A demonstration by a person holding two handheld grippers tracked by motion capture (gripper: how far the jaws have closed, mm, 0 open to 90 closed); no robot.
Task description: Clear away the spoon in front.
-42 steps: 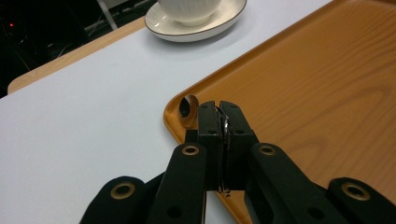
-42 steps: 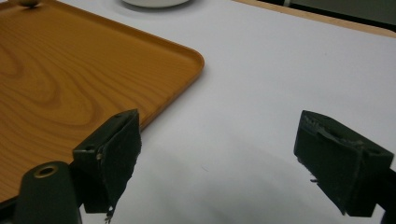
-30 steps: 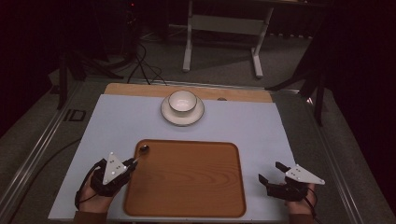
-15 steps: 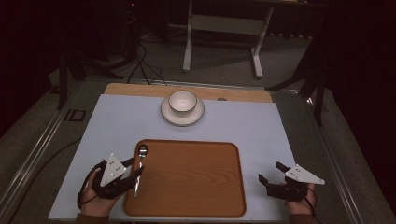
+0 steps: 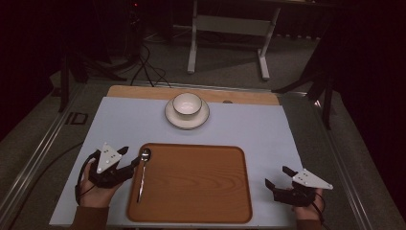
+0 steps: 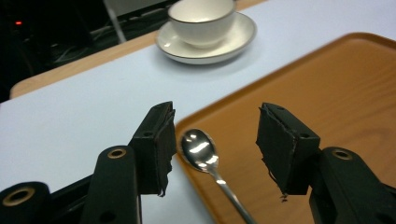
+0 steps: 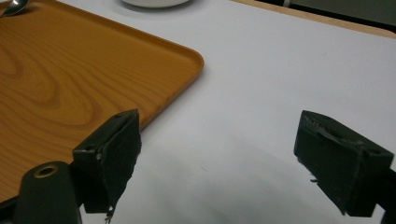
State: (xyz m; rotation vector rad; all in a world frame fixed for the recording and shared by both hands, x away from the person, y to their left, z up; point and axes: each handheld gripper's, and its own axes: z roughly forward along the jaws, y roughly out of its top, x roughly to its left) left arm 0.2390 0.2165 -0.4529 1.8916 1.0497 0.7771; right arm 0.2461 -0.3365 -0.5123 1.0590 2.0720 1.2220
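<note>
A metal spoon [image 5: 142, 171] lies along the left edge of the wooden tray [image 5: 201, 187], bowl end at the far left corner [image 6: 198, 148]. My left gripper [image 5: 128, 160] stands just left of the tray; its jaws have just been opening and now stand wide, the spoon lying free on the tray [image 6: 327, 93] between and below them. At the tray's right, over the white mat, my right gripper [image 5: 277, 177] is open with nothing in it [image 7: 215, 154]. A white cup on a saucer [image 5: 186, 109] sits at the far middle of the mat.
The white mat [image 5: 249, 129] covers the table, with a wooden strip [image 5: 143, 92] along its far edge. Beyond the table are a dark floor, cables and a metal stand [image 5: 230, 28]. The tray's rounded corner [image 7: 187, 56] lies left of my right gripper.
The left gripper opened and drew back slightly to the left, leaving the spoon lying on the tray's left edge. The right gripper has kept still.
</note>
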